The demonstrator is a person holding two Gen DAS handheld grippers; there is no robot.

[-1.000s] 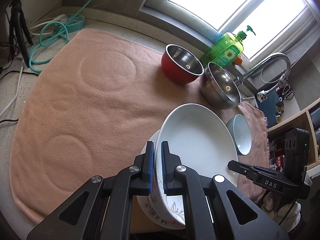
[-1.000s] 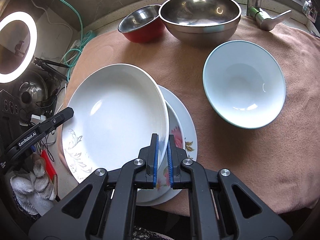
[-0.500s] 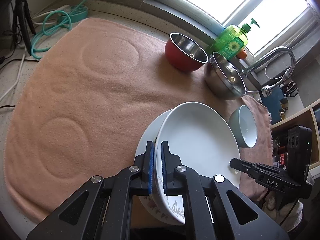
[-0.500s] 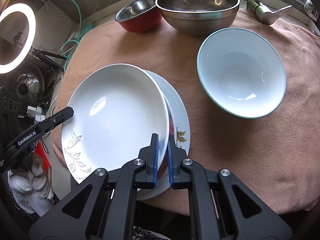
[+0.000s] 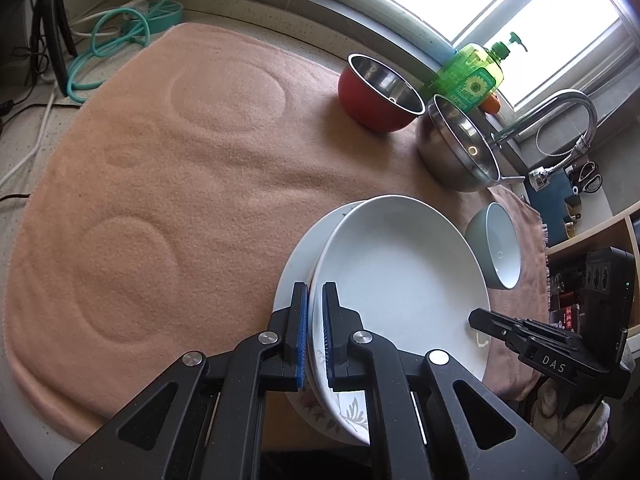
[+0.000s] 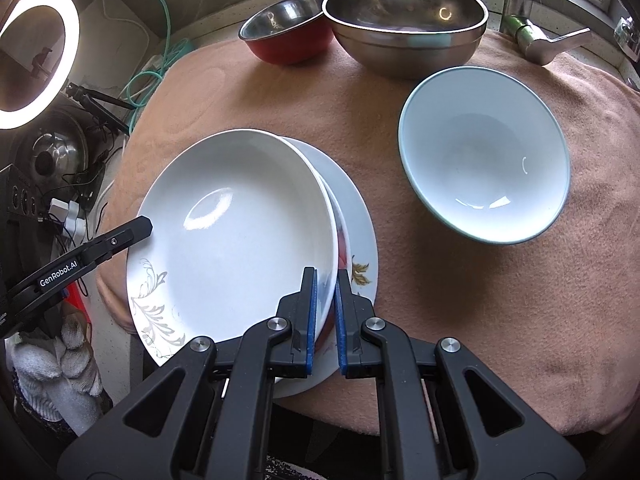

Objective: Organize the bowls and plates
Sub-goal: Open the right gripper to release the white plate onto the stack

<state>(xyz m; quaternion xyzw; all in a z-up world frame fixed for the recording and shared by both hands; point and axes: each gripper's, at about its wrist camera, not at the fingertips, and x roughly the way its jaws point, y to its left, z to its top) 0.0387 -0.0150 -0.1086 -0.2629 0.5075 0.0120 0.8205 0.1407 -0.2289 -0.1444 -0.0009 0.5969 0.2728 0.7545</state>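
Note:
A white deep plate [image 5: 400, 280] [image 6: 240, 232] with a grey leaf print is gripped at two opposite rims. My left gripper [image 5: 315, 300] is shut on its near-left rim, and its black tip shows in the right wrist view as the left gripper [image 6: 140, 226]. My right gripper [image 6: 325, 276] is shut on the opposite rim, also seen as the right gripper [image 5: 476, 316]. Directly beneath lies a flat flowered plate [image 5: 296, 264] [image 6: 356, 216] on the pink towel [image 5: 180, 184]. Whether the two plates touch I cannot tell.
A pale blue bowl [image 6: 484, 164] [image 5: 500, 248] sits to the right of the plates. A steel bowl [image 6: 404, 20] and a red bowl [image 6: 288, 36] stand at the back by the tap [image 5: 560, 108] and a green soap bottle [image 5: 476, 76]. Cables [image 5: 112, 40] lie far left.
Both grips stay on the white plate. It has shifted slightly over the flowered plate, so more of the lower plate's rim now shows on the left in the left wrist view.

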